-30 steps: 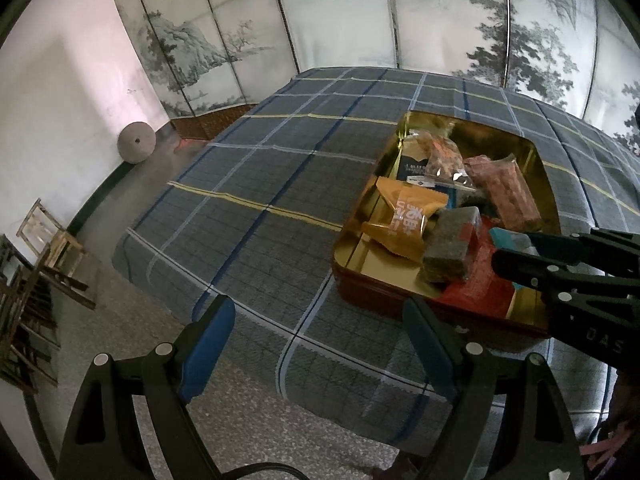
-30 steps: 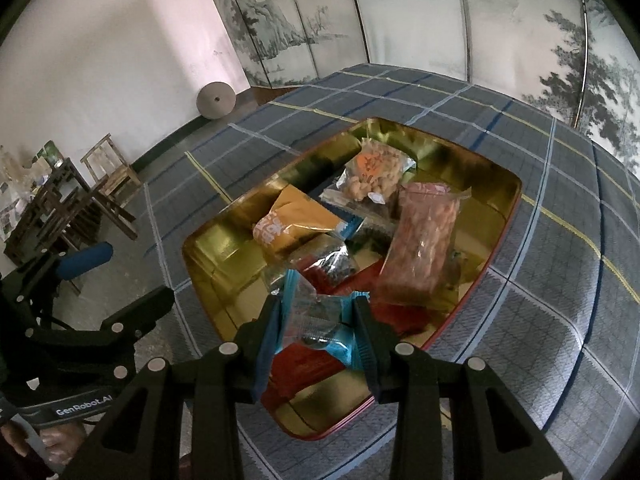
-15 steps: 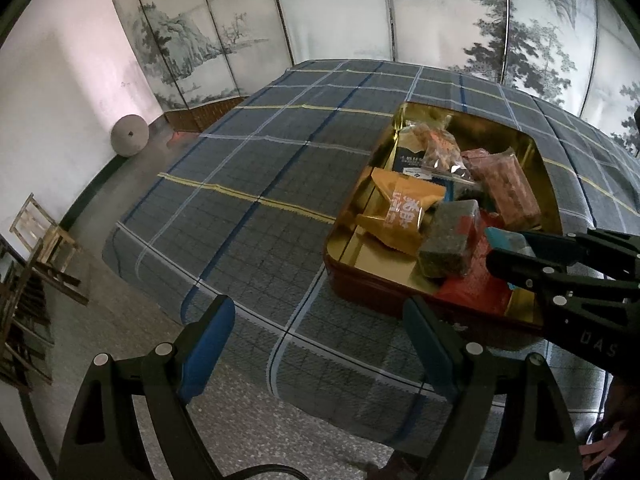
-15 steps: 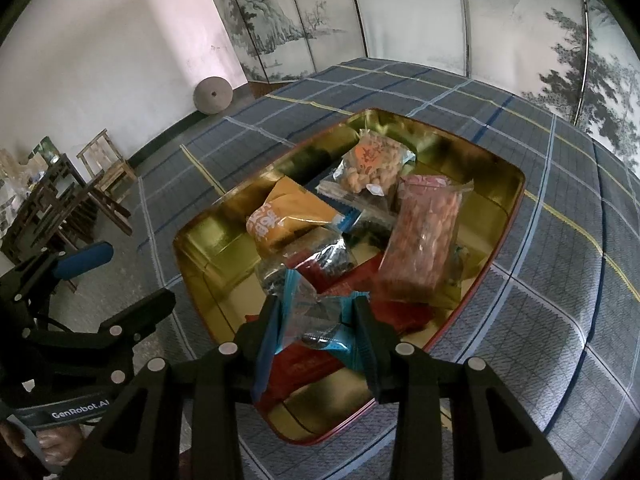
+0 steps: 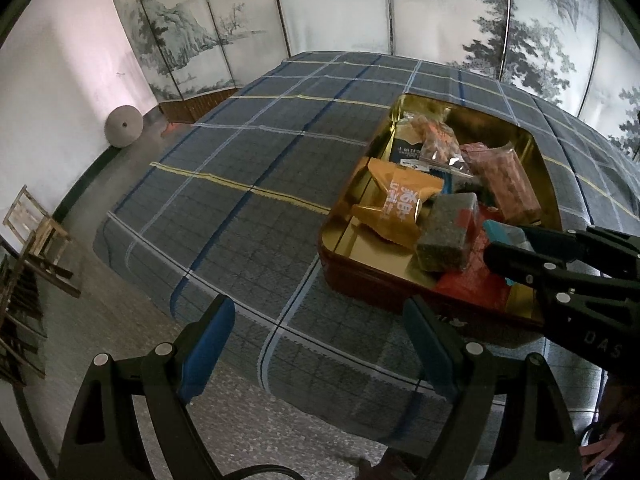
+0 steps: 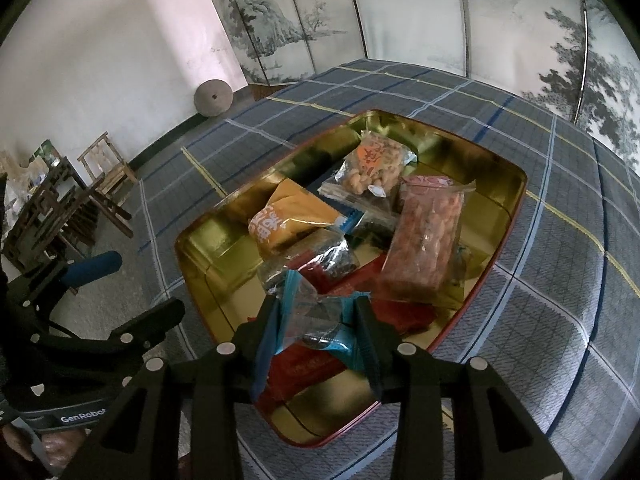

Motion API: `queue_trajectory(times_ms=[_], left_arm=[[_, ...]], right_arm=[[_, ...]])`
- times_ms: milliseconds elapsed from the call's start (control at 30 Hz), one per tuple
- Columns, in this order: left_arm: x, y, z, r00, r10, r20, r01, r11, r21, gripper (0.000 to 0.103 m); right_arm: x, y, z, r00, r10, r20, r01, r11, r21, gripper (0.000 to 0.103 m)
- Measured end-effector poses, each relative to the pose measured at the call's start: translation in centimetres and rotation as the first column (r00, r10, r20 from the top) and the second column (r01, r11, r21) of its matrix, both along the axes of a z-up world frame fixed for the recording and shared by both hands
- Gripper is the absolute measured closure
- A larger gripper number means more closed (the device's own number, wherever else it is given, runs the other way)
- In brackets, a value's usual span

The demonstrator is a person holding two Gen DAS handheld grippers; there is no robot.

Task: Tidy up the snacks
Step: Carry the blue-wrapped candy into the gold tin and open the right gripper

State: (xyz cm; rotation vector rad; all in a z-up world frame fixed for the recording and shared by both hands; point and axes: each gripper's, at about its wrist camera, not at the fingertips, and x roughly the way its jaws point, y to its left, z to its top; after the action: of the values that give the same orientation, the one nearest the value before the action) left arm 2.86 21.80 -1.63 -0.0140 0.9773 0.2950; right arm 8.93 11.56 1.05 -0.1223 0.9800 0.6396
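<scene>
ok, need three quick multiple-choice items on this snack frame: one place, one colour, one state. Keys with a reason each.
1. Where do the snacks lie?
A. in the gold tin
B. on the floor
C. on the chair

2. What colour is the checked cloth under the tin?
A. red
B. blue-grey
C. white

3. What is between the right tool's pads?
A. nothing
B. the orange packet
C. a clear and blue packet

Key:
1 A, the packets sit inside the gold tin.
2 B, the checked cloth is blue-grey.
3 C, the right tool pinches a clear and blue packet; the orange packet lies free.
</scene>
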Motion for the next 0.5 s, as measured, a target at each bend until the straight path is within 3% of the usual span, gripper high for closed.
queue_trajectory(times_ms=[500], left_arm=[[-0.2, -0.3, 0.1, 1.000, -0.014, 0.004, 0.014, 1.000, 0.009, 0.020]], right_arm=[[-0.7, -0.1, 1.0, 0.999, 0.001, 0.034, -0.003, 0.999, 0.043, 0.060]])
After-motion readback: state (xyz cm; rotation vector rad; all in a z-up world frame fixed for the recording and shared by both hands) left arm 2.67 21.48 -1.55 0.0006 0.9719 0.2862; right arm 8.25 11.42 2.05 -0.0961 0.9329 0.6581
